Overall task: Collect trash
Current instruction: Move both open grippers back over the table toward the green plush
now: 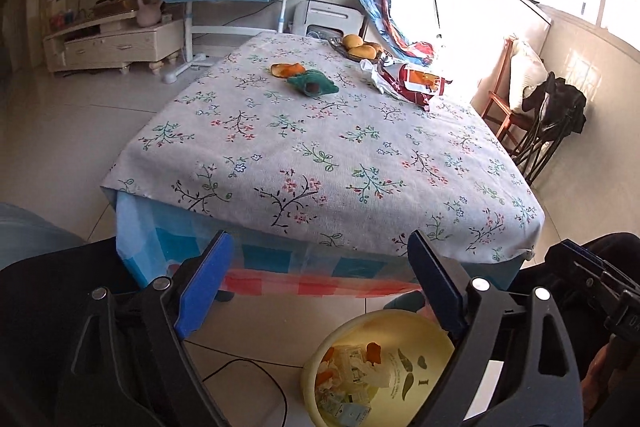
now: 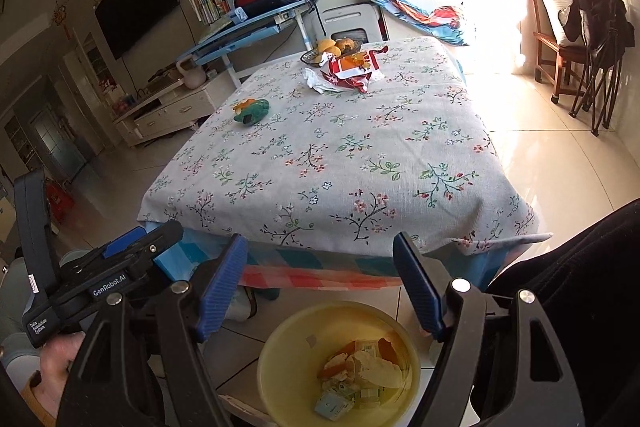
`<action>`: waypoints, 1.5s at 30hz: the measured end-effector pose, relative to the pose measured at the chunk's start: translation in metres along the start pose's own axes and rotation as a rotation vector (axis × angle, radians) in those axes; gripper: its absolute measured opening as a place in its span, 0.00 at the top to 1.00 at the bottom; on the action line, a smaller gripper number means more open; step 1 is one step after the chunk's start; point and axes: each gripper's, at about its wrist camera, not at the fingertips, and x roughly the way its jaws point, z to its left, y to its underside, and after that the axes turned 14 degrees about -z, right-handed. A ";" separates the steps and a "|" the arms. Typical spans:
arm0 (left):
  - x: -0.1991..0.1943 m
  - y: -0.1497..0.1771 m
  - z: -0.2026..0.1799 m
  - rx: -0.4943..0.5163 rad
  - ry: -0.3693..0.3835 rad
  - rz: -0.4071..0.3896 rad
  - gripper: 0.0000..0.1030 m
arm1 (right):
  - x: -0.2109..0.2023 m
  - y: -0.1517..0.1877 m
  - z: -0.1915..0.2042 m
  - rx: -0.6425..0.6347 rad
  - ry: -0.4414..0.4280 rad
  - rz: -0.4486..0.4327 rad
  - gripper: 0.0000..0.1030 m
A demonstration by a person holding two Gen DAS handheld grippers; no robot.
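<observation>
- Left gripper (image 1: 320, 283): jaws apart, nothing between them.
- Right gripper (image 2: 320, 283): jaws apart, empty, above yellow bin (image 2: 288, 355).
- Red wrapper (image 2: 352, 67) lay on table (image 2: 360, 167).

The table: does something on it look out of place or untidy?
Yes. On the table, litter remains at the far end: an orange peel beside a green wrapper, and a torn red snack bag with crumpled white paper, near the fruit bowl. The cloth's near right corner hangs rumpled.
</observation>
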 end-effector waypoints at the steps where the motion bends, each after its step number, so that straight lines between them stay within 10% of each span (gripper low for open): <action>1: 0.000 0.000 0.002 -0.009 -0.005 -0.002 0.17 | 0.001 0.001 0.002 -0.009 -0.003 0.001 0.29; 27: 0.026 -0.043 0.009 -0.051 -0.025 -0.033 0.10 | 0.024 -0.017 0.029 -0.109 -0.096 0.017 0.26; 45: 0.172 -0.113 0.018 -0.073 -0.069 0.050 0.10 | 0.129 -0.092 0.023 -0.223 -0.138 0.099 0.25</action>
